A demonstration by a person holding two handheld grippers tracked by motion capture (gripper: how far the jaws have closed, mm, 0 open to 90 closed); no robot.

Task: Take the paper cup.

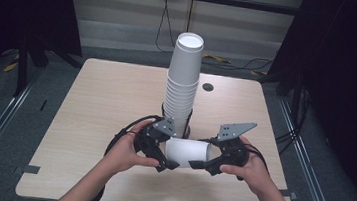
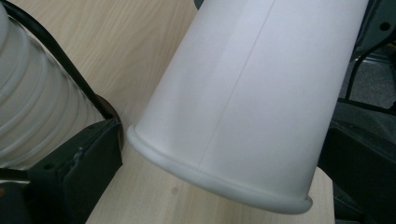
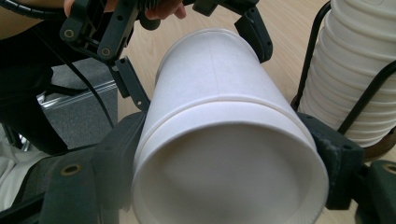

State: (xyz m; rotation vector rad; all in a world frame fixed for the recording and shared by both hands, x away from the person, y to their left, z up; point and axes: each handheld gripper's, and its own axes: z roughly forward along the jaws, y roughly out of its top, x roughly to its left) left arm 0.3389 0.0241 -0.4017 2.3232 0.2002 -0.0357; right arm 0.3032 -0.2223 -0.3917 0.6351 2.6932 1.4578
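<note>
A white paper cup lies on its side just above the table's front middle, held between both grippers. My left gripper is shut on its rim end. My right gripper is shut on its base end, and the recessed base faces that gripper's camera. In the right gripper view a rim line rings the cup midway, so two nested cups seem to be held; the left gripper's jaws flank the far part. Right behind stands a tall stack of upturned white cups.
The stack sits in a black wire holder at the centre of the wooden table. A dark round hole lies behind it to the right. Cables trail on the floor beyond the far edge.
</note>
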